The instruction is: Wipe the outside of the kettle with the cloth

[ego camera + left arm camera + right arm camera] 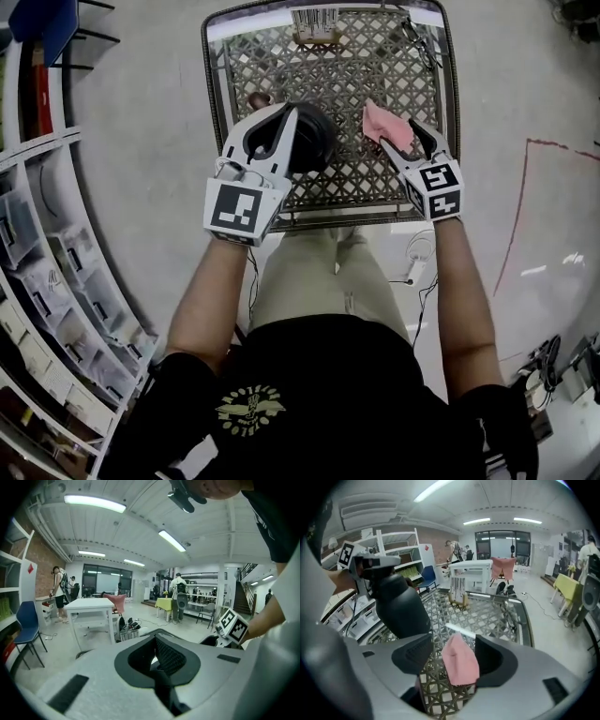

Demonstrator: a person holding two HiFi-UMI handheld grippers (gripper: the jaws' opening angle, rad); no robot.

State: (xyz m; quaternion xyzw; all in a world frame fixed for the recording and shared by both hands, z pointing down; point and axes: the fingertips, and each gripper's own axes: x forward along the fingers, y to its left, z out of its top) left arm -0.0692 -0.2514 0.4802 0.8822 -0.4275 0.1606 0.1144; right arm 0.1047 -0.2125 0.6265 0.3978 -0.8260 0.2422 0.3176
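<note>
A black kettle (317, 141) is over the left part of the metal lattice table (375, 66), and my left gripper (281, 127) is shut on its top. The right gripper view shows the kettle (401, 604) under the left gripper (377, 562). In the left gripper view its own jaws (161, 660) stand close together on something dark. A pink cloth (382, 120) lies on the lattice. My right gripper (398, 133) is open around it. In the right gripper view the cloth (459, 660) sits between the wide jaws, against the right-hand pad and clear of the left one.
The table's raised rim (525, 616) runs round the lattice. A small striped item (317, 23) stands at its far edge, and a white strip (459, 630) lies on the lattice. Shelves (56, 281) curve along the left. A cable (417, 258) lies on the floor by the person's legs.
</note>
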